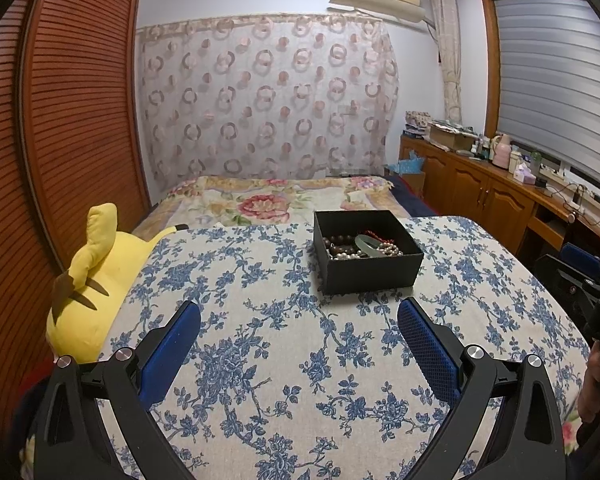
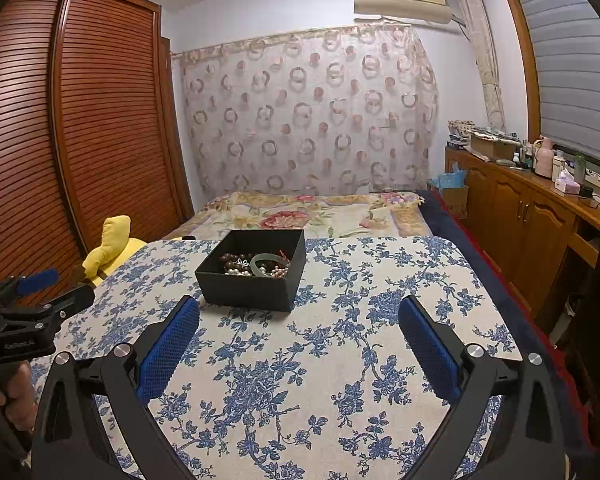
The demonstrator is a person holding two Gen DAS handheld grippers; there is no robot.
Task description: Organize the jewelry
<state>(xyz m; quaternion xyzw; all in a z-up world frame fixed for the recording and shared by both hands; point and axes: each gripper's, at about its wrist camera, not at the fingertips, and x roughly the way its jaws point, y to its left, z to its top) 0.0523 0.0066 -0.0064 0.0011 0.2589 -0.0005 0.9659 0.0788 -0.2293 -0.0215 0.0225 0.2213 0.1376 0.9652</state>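
Blue-floral cloth covers the bench (image 1: 284, 360), with a black square box (image 1: 370, 268) near its far edge holding tangled bead strands and a pale green bangle (image 2: 266, 266). Left gripper (image 1: 300, 344) and right gripper (image 2: 300, 340) both hover spread wide, empty. Only the left view shows the yellow plush toy (image 1: 96, 280) fully.

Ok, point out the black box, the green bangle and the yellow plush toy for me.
black box (image 1: 374, 276): left wrist view, on its front wall.
green bangle (image 2: 265, 258): right wrist view, on its upper arc inside the box.
yellow plush toy (image 1: 96, 276): left wrist view, on its body.
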